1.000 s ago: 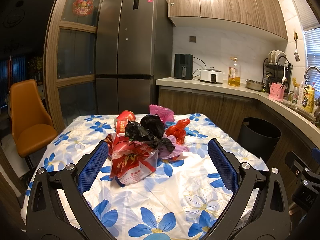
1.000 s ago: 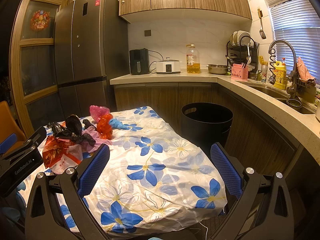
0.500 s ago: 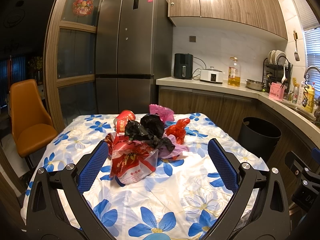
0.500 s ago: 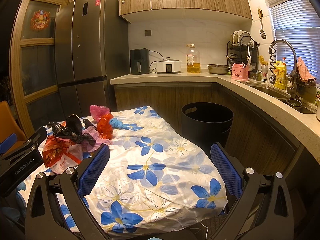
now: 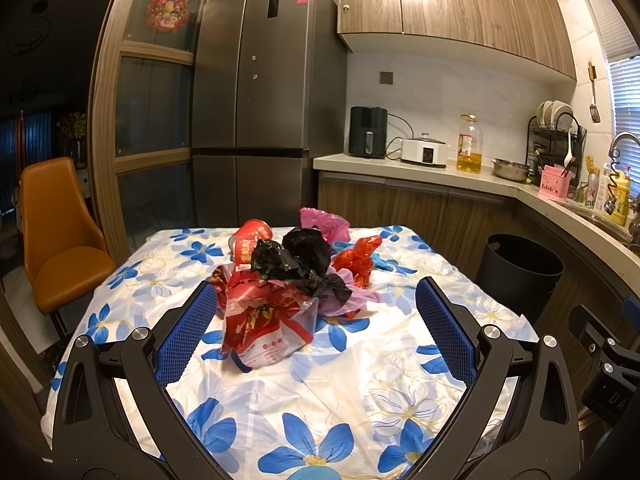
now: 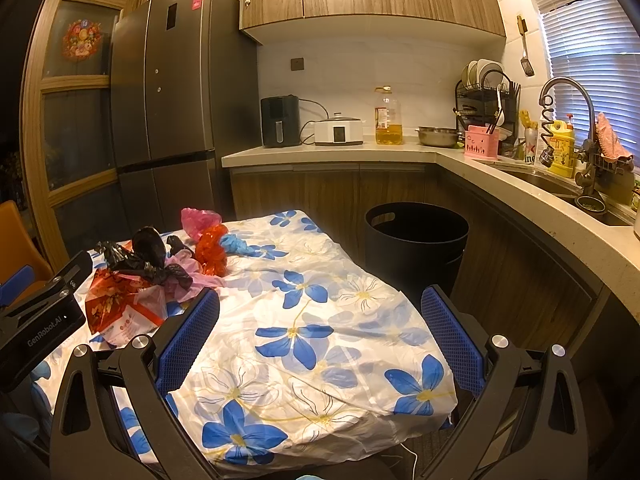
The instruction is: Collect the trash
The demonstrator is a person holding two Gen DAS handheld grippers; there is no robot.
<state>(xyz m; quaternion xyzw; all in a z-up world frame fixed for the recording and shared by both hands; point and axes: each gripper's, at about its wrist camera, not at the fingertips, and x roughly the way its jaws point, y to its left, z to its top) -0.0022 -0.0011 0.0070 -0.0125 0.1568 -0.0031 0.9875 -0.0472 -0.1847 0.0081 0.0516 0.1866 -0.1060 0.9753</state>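
Your black bag [image 5: 298, 258] hides the middle of the trash pile; the red cup [image 5: 250, 240] shows only partly behind it. The orange chair [image 6: 16, 240] is cut off at the right-wrist view's left edge.

A home kitchen is being shown.

A tall fridge [image 5: 256, 92] is being flanked by wooden cupboards [image 5: 452, 12] and a worktop [image 6: 332, 152] carrying an air fryer [image 6: 280, 121], a rice cooker [image 6: 339, 131] and an oil bottle [image 6: 387, 116]; dishes are being kept in a rack [image 6: 486, 88] beside the sink tap [image 6: 568, 96], and a table [image 6: 320, 320] is being covered by a flowered cloth.
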